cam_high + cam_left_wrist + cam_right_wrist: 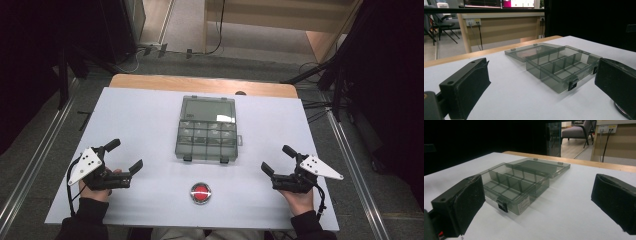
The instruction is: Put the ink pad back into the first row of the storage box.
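Grey carpet and dark curtains surrounded the counter (140,130), whose white top ended in a strip of bare wood along its far edge at twelve o'clock. On the high view, a smoky clear compartment box (207,135) lay at the middle of the white top, its lid (208,109) swung flat open toward twelve o'clock and its two black latches hanging on the near wall at six o'clock. A round red button (200,193) sat just below the box, at six o'clock from it, near the front edge and apart from the box.

At eight o'clock from the box, the left tool (124,156) rested low over the counter with both black jaws spread wide and nothing between them. At four o'clock, the right tool (278,159) sat the same way, jaws wide apart and gripping nothing. Each was held by a hand in a dark sleeve at the near edge.

Bare white surface ran between each tool and the box, and wide bare margins lay on both sides of the box out to the counter's left and right edges. In the left gripper view the compartment box (564,66) stood ahead between the jaws, untouched, with open counter in front of it; the right gripper view showed the box (516,185) likewise, well apart from the pads.
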A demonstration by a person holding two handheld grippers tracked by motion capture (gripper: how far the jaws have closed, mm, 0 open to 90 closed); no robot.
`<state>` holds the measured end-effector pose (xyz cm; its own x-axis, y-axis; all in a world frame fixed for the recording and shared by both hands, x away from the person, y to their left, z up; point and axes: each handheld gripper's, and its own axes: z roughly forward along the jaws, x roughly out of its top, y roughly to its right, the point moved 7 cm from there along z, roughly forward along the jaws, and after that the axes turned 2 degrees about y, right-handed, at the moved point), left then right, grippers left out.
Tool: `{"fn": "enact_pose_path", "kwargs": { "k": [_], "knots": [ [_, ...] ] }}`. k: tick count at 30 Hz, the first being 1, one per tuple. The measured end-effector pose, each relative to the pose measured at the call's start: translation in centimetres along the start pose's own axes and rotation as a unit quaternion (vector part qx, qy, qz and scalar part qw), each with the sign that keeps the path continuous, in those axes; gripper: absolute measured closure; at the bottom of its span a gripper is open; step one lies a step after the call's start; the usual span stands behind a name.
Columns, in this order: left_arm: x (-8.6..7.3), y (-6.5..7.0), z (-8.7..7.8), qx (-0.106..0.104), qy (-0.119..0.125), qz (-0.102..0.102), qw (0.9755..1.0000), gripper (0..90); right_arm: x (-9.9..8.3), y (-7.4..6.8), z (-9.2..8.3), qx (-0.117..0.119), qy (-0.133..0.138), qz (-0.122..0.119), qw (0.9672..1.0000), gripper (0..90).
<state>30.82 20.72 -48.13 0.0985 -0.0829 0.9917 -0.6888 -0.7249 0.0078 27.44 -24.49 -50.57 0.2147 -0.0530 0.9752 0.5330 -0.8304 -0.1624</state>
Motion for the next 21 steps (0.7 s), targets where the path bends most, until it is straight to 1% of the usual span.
{"fn": "enact_pose_path", "kwargs": {
  "k": [8, 14, 21],
  "knots": [
    [-0.01, -0.02, -0.08, -0.001, -0.002, -0.001, 1.0000, 0.0, -0.15, -0.10, 0.05, 0.000, -0.007, -0.001, 1.0000, 0.0],
    [-0.03, 0.05, -0.06, -0.005, -0.003, -0.002, 1.0000, 0.0, -0.14, -0.24, 0.03, 0.005, -0.008, 0.001, 1.0000, 0.0],
    [-0.05, 0.10, -0.04, -0.007, -0.003, -0.001, 1.0000, 0.0, -0.38, -0.59, 0.26, 0.013, -0.018, -0.002, 0.9997, 0.0]
  ]
}}
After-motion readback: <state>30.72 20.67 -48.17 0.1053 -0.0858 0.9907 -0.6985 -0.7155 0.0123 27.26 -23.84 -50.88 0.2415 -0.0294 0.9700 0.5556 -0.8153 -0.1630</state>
